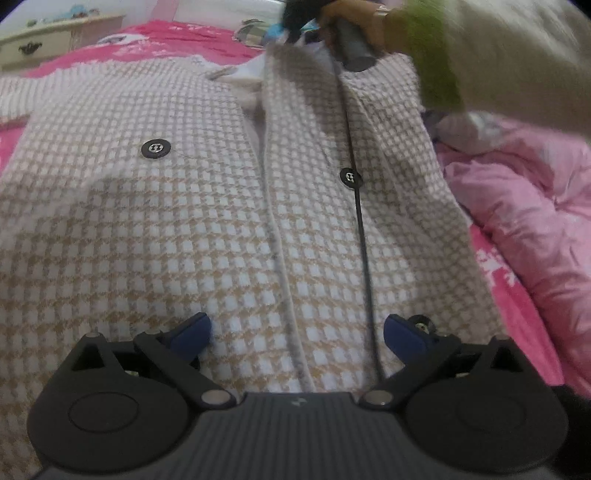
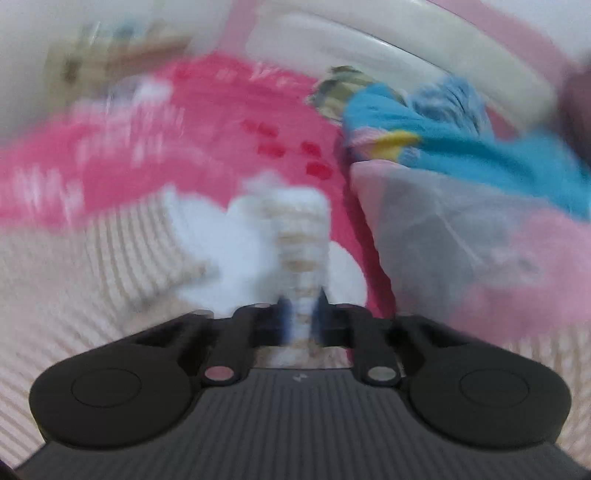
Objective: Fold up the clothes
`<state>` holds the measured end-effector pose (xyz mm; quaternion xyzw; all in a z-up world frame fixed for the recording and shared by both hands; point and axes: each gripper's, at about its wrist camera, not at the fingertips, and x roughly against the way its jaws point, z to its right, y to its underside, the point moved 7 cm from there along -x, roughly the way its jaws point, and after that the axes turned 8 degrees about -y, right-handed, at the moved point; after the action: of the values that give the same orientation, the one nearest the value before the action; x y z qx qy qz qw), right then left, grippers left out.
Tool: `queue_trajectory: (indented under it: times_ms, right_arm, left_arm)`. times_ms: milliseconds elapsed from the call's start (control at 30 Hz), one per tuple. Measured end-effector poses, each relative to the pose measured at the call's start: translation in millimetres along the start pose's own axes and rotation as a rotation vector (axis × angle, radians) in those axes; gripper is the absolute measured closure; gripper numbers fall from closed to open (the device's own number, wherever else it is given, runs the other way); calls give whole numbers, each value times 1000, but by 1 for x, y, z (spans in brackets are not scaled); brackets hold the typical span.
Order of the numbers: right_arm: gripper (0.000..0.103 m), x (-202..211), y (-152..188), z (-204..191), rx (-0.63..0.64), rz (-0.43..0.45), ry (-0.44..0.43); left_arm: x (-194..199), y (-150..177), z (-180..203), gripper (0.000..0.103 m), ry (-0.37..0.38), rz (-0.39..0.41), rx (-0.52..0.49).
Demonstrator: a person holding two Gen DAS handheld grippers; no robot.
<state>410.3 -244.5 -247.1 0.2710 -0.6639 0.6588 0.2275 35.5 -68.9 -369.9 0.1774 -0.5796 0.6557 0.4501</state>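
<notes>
**Right gripper pinches the coat edge, left waits open over the front**

Right gripper point(image 2: 301, 317): jaws nearly together, clamped on a thin fold of checked fabric that stands up straight ahead of the fingertips. View is badly motion-blurred, so which part of the coat point(image 2: 74, 288) it has can't be told from here; probably the collar or front edge, gripped to drag that side over for a fold. Beyond it: pink bedspread point(image 2: 221, 122), and a blue garment point(image 2: 480, 155) to the right on a pale pile.

Left gripper point(image 1: 297, 332): jaws spread wide, holding nothing, blue pads point(image 1: 192, 334) apart over the coat's point(image 1: 147, 229) lower front, centre seam running between them. Likely parked ready to pin or grab the hem.

Left view only: the coat lies flat, front up, black buttons point(image 1: 156, 148) either side of the opening, a cable point(image 1: 360, 221) trailing across it, the person's hand point(image 1: 354, 22) and green cuff point(image 1: 432, 55) far ahead at the collar end, and a pink quilt point(image 1: 524, 206) to the right. Right view only: the actual pinch on the cloth.
</notes>
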Motion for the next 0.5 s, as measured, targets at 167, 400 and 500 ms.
queue_trajectory:
  times_ms: [167,400,500]
  right_arm:
    - [96,26,-10,15,-282,128,-249]
    - [95,-48,4,-44,-184,24,-261]
    - [91,-93,23,-61,-102,-72,-241]
  left_arm:
    - [3,-3,-8,3,35,-4,62]
    - [7,-3,-9,5,46,0,73]
    - [8,-2,-10,5,56,2,79]
